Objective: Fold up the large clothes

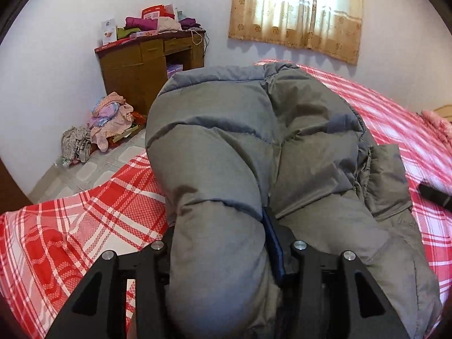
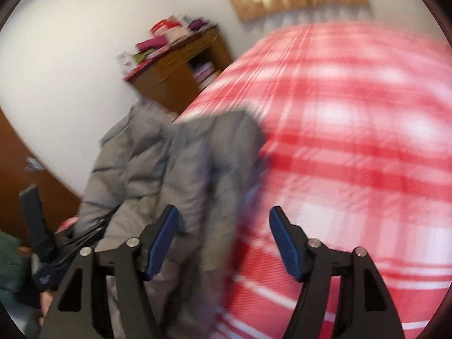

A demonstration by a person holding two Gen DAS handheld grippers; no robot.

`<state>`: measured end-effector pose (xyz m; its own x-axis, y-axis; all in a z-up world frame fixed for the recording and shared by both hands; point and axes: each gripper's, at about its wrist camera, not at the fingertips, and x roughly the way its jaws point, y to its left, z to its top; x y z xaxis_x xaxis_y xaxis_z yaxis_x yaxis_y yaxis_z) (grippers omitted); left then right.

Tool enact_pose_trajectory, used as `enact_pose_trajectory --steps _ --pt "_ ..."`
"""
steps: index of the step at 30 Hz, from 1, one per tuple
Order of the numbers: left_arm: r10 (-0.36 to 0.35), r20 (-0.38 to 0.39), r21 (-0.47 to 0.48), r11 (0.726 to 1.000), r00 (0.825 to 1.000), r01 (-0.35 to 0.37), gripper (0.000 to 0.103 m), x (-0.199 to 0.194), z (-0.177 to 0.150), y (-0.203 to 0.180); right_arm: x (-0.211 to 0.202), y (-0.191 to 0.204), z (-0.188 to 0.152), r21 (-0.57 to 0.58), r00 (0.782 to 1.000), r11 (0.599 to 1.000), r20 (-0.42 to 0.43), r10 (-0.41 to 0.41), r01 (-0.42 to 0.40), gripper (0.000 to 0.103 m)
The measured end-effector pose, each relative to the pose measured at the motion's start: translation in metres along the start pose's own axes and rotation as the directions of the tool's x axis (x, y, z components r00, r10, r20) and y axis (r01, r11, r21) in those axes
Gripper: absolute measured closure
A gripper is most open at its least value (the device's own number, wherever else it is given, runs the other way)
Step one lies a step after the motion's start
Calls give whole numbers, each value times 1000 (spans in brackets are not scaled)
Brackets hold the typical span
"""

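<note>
On the red plaid bedsheet (image 1: 84, 226), the quilted grey puffer jacket (image 1: 254, 147) runs lengthwise toward the curtain (image 1: 296, 14); the left gripper (image 1: 223, 243) clamps a puffy fold, and the right gripper (image 2: 223, 240) gapes empty.

surface: bed (image 1: 84, 226), red-white plaid sheet | on it: grey puffer jacket (image 1: 226, 147), bunched

Black linked right gripper (image 2: 223, 240), blue ribbed pads (image 2: 284, 244), silver screws
</note>
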<state>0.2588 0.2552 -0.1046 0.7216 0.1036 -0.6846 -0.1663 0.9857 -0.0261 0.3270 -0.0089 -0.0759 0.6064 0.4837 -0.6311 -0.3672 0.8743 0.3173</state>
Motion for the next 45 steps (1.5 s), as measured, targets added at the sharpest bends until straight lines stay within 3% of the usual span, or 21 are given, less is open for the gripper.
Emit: enact_pose_trajectory --steps 2,4,6,9,11,15,17,20,22,25,30,35,40,45 --pt "16 -9 4 1000 1000 -16 55 2 1 -3 -3 29 15 -82 999 996 7 -33 33 68" --pt "35 -15 18 999 999 -34 54 4 2 -6 -3 55 15 -111 999 993 -5 -42 41 68" --pt "49 -24 35 998 999 -48 54 4 3 -10 15 69 17 -49 999 999 -30 -25 23 68" --pt "10 -45 16 1000 999 -9 54 -7 9 -1 58 57 5 117 986 985 -127 -109 124 69" --pt "-30 -62 -29 999 998 29 54 -14 15 12 73 43 -14 172 975 973 -184 -124 156 69" --pt "-83 -64 -48 996 994 80 51 -21 33 19 79 33 -40 88 983 984 -115 -147 157 71" --pt "-59 -51 -20 998 997 58 48 -14 41 12 81 30 -43 56 982 986 -112 -151 158 71" --pt "5 -67 0 1000 998 -5 33 10 46 5 83 23 -47 68 984 987 -111 -138 146 71" --pt "10 -82 -25 1000 997 -12 20 26 41 10 84 27 -46 53 983 986 -99 -152 158 71" --pt "-25 -72 -83 996 997 19 15 38 32 22 84 32 -44 49 982 983 -85 -172 176 71" --pt "-31 -64 -98 995 997 25 10 51 23 23 84 37 -47 43 980 981 -72 -183 187 71" --pt "14 -68 -66 998 998 -19 8 57 22 15 85 41 -48 26 976 977 -69 -208 211 71" --pt "38 -74 -47 998 997 -41 8 48 20 11 86 45 -49 3 972 974 -63 -225 226 71" --pt "-14 -131 -52 999 991 7 8 17 16 19 88 57 -46 -54 961 963 -77 -267 263 70"
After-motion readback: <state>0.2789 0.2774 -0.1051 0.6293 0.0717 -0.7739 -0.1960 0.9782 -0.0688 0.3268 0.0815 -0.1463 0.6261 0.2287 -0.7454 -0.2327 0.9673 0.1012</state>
